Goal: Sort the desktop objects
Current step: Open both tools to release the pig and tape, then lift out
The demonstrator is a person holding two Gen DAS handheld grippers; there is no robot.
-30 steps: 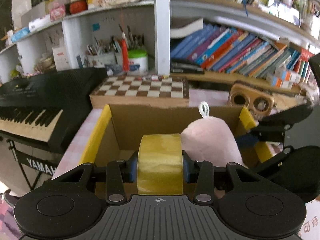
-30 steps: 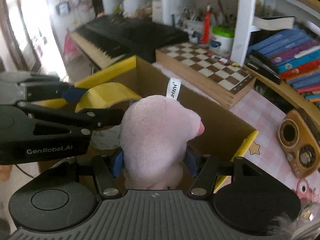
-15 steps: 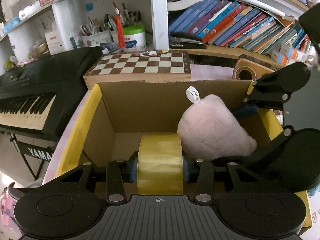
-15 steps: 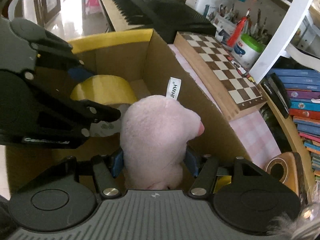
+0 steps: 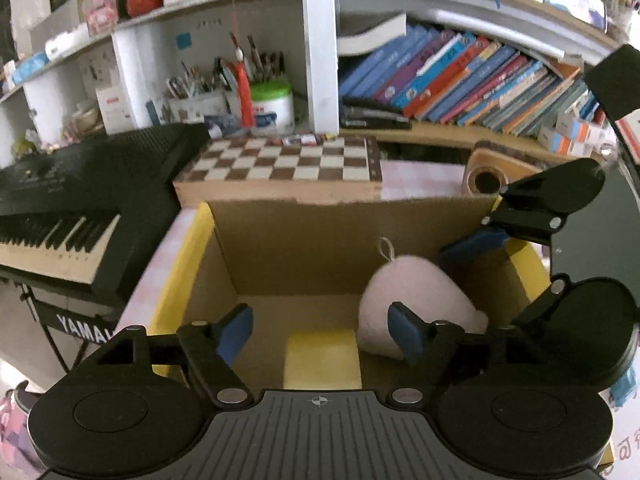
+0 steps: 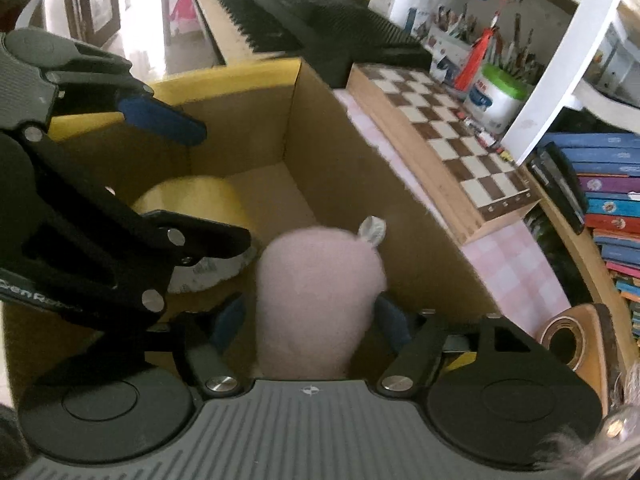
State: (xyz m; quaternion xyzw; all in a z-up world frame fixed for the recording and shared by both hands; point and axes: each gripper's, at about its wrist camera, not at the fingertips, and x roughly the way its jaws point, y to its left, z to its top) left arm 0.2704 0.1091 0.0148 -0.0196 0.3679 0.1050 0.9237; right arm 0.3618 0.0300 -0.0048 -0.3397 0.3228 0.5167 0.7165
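Both grippers hang over an open cardboard box [image 5: 280, 248] [image 6: 340, 152] with yellow flaps. The jaws of my left gripper [image 5: 318, 332] are opening and stand wide, with nothing pressed between them. The yellow tape roll [image 5: 322, 360] [image 6: 192, 200] lies loose below them on the box floor. My right gripper [image 6: 308, 320] is opening too. The pink plush toy [image 6: 316, 288] [image 5: 412, 304] sits blurred between its blue pads, which no longer squeeze it. In the right wrist view the left gripper [image 6: 200, 184] reaches in from the left above the tape.
A chessboard [image 5: 280, 168] lies just behind the box and a black keyboard [image 5: 72, 200] stands to its left. A wooden speaker-like item [image 6: 576, 336] rests on the pink checked tabletop at the right. Shelves with books [image 5: 460, 80] and pen pots rise behind.
Both grippers have opened. The tape roll has dropped out of the left jaws onto the box floor. The plush has come free of the right pads and sunk lower in the box.
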